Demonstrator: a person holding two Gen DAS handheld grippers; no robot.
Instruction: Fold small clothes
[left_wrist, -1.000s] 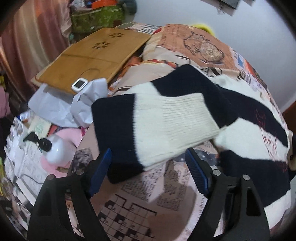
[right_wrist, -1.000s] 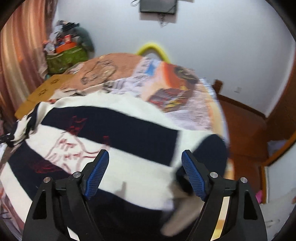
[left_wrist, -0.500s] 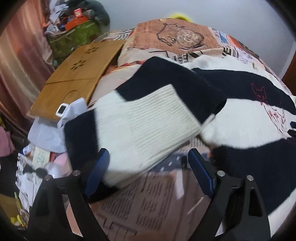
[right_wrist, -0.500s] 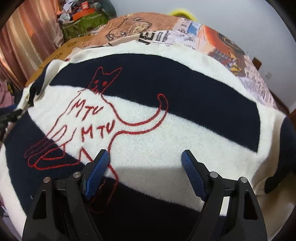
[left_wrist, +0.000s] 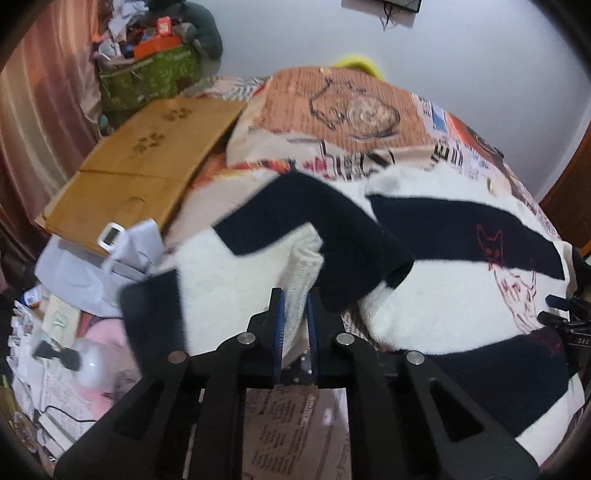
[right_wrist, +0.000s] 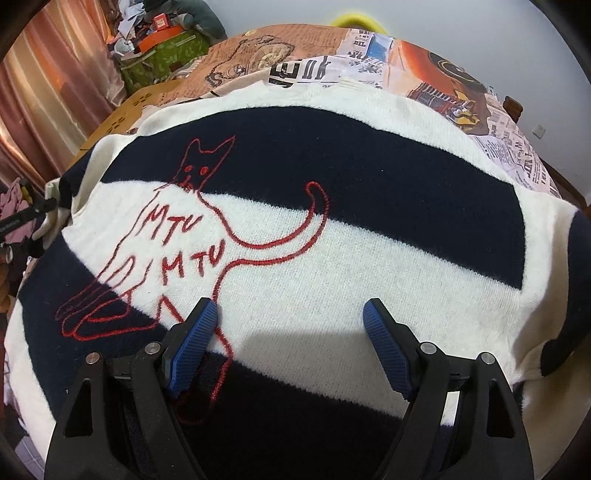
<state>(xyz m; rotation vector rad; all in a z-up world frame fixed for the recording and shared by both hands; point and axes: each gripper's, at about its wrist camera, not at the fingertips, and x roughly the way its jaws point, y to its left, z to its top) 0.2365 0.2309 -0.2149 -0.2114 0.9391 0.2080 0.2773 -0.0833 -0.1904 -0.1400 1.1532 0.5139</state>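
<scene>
**Sleeve cuff pinched, body flat**

Our left tongs (left_wrist: 294, 314) clamp the ribbed cream cuff (left_wrist: 301, 266) of the navy-and-cream striped knit sweater (right_wrist: 332, 229), which lies on the newspaper-print bed (right_wrist: 509, 129). Our right tongs (right_wrist: 290, 332) hover spread above its near hem.

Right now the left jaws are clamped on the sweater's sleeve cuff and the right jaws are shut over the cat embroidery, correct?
Not quite. The right gripper is open, its jaws spread apart above the red cat embroidery, as the right wrist view shows. The left gripper is indeed clamped on the sweater's sleeve cuff.
</scene>
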